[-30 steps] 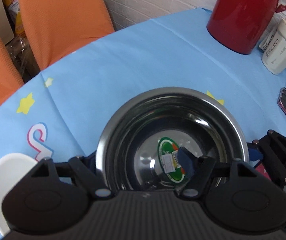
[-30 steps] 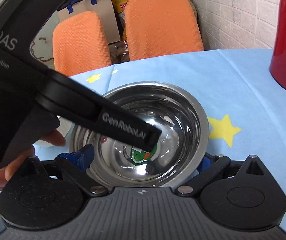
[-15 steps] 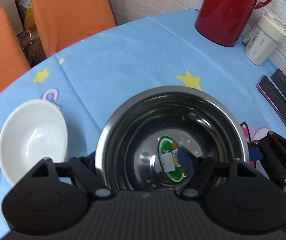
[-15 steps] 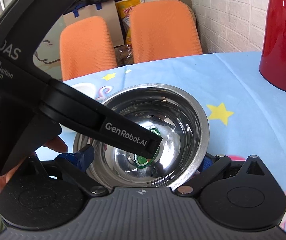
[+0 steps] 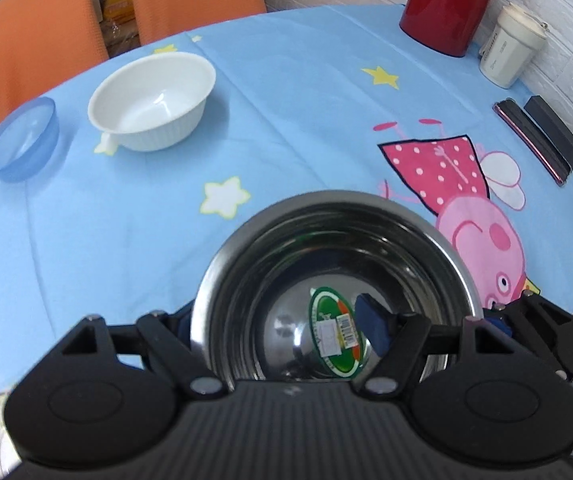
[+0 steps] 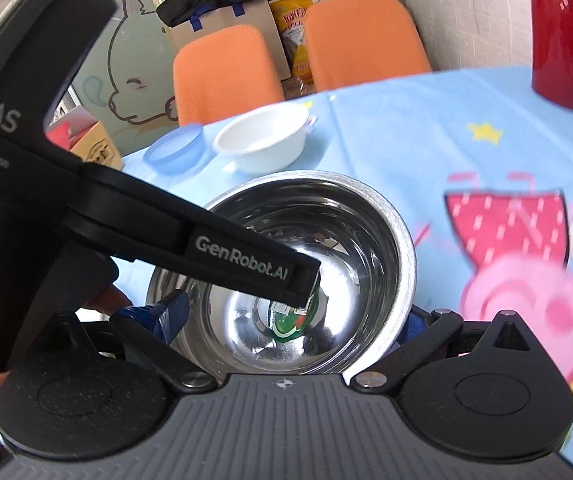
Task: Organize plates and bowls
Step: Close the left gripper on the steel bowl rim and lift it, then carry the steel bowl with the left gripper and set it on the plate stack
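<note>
Both grippers hold the shiny round steel bowl (image 5: pixel 334 280) together: the left gripper (image 5: pixel 282 332) half open pinching its wall, the right gripper (image 6: pixel 286 320) spread around its outside. Keep it level and go slowly toward the white ribbed bowl (image 5: pixel 154 100) near the table's (image 5: pixel 306 120) far edge.

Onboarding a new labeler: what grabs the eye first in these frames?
The shiny round steel bowl with a green sticker inside fills the foreground, gripped on its rim by both the left gripper and right gripper. Behind it on the blue cartoon tablecloth, a white ceramic bowl sits left, a glossy red jug far right.
</note>
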`<state>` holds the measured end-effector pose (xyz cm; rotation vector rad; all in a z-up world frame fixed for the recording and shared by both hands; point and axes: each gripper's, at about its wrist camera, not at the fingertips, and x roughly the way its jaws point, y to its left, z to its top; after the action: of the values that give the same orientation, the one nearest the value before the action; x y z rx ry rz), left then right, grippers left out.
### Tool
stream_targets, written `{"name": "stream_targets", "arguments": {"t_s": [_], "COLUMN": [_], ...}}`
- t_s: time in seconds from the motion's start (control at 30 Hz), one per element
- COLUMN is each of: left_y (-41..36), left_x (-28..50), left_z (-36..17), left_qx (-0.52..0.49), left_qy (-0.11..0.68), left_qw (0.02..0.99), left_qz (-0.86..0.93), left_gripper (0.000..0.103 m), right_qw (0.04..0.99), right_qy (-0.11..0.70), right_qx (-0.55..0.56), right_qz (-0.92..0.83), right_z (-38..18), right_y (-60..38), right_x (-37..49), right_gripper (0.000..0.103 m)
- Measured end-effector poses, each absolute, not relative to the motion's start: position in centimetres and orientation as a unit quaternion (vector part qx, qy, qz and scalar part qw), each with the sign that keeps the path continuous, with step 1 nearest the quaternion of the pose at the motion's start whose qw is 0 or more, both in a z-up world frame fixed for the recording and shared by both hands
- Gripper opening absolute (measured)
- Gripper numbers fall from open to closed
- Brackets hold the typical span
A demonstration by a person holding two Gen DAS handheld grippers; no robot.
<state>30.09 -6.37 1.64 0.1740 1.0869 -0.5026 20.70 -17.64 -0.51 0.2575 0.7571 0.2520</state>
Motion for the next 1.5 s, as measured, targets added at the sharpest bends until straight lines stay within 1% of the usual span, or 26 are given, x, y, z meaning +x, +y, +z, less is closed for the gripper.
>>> {"name": "stream_targets", "arguments": {"t_s": [0.2, 0.4, 0.57, 0.63, 0.67, 0.7, 0.87, 0.97, 1.1, 1.27, 1.5], "left_y": [-5.6, -5.1, -5.4, -5.4, -5.4, -5.3, -4.9, -4.4, -3.6, -2.8, -1.4], "left_x": [28.5, 27.9, 27.0, 26.8, 26.7, 26.7, 26.0, 25.9, 25.7, 26.4, 28.8], "left_z": [0.6, -0.3, -0.6, -0.7, -0.7, -0.6, 1.5, 3.1, 4.6, 5.3, 4.5], "left_qx": [0.079, 0.064, 0.076, 0.077, 0.078, 0.078, 0.084, 0.081, 0.077, 0.072, 0.070], "left_qy": [0.506, 0.513, 0.506, 0.503, 0.500, 0.495, 0.444, 0.424, 0.405, 0.400, 0.412], "left_qw": [0.824, 0.820, 0.825, 0.826, 0.828, 0.832, 0.862, 0.875, 0.888, 0.891, 0.889], "left_qz": [-0.241, -0.246, -0.241, -0.240, -0.240, -0.237, -0.230, -0.219, -0.206, -0.203, -0.188], "left_gripper": [0.072, 0.072, 0.072, 0.073, 0.076, 0.081, 0.083, 0.084, 0.084, 0.084, 0.084], "right_qw": [0.907, 0.906, 0.906, 0.904, 0.905, 0.905, 0.914, 0.922, 0.925, 0.931, 0.937], "right_qy": [0.375, 0.383, 0.385, 0.387, 0.385, 0.384, 0.362, 0.349, 0.335, 0.317, 0.308], "right_qx": [0.149, 0.135, 0.129, 0.133, 0.132, 0.130, 0.133, 0.130, 0.154, 0.162, 0.131], "right_qz": [0.116, 0.118, 0.122, 0.126, 0.128, 0.129, 0.125, 0.105, 0.096, 0.081, 0.101], "right_z": [-1.7, -1.6, -2.0, -2.1, -2.2, -2.2, -1.3, -0.5, 0.3, 1.5, 3.1], "right_y": [-16.9, -16.5, -16.6, -16.7, -16.6, -16.6, -17.8, -19.3, -21.8, -23.9, -24.3], "right_x": [19.4, 18.4, 18.2, 18.1, 18.0, 18.0, 17.6, 17.2, 16.0, 16.5, 21.4], "right_gripper": [0.089, 0.089, 0.088, 0.088, 0.088, 0.088, 0.088, 0.088, 0.088, 0.088, 0.088]}}
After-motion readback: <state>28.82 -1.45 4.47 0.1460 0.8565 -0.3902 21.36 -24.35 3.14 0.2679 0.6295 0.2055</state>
